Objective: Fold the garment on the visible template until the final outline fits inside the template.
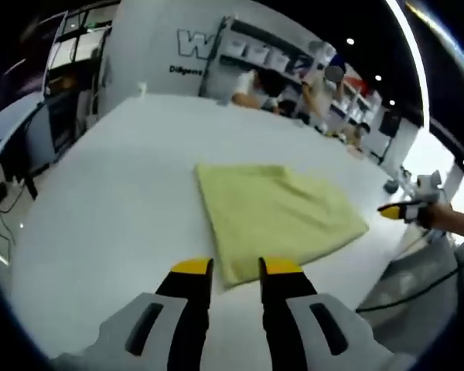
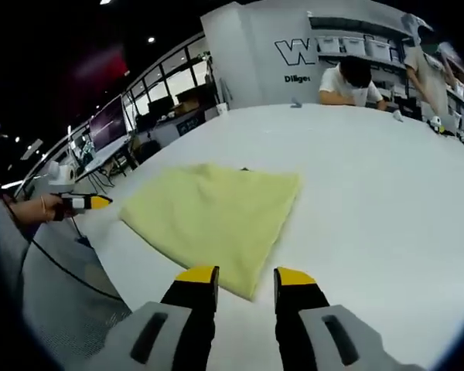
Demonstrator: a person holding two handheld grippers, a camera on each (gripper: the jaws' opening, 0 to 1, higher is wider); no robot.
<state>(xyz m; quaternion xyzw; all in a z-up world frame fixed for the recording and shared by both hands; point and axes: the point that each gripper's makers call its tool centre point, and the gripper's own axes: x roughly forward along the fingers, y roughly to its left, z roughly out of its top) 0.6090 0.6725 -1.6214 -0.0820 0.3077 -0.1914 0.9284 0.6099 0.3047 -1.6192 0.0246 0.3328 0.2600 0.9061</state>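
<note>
Two tools, left tool [image 1: 236, 269] and right tool [image 2: 247, 274], hover with jaws apart, holding nothing, at six o'clock of the folded yellow garment [image 1: 274, 212]. It lies flat on the white bench [image 1: 116, 193], seemingly awaiting a final check.

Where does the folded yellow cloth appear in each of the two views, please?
Left gripper view: yellow cloth lies at centre, just beyond the tool tips.
Right gripper view: the cloth lies left of centre, a corner between the tool tips.
Shared landmark: the white table.

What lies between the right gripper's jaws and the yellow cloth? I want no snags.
Nothing: in the right gripper view, bare white table separates the right gripper from the yellow cloth.
</note>
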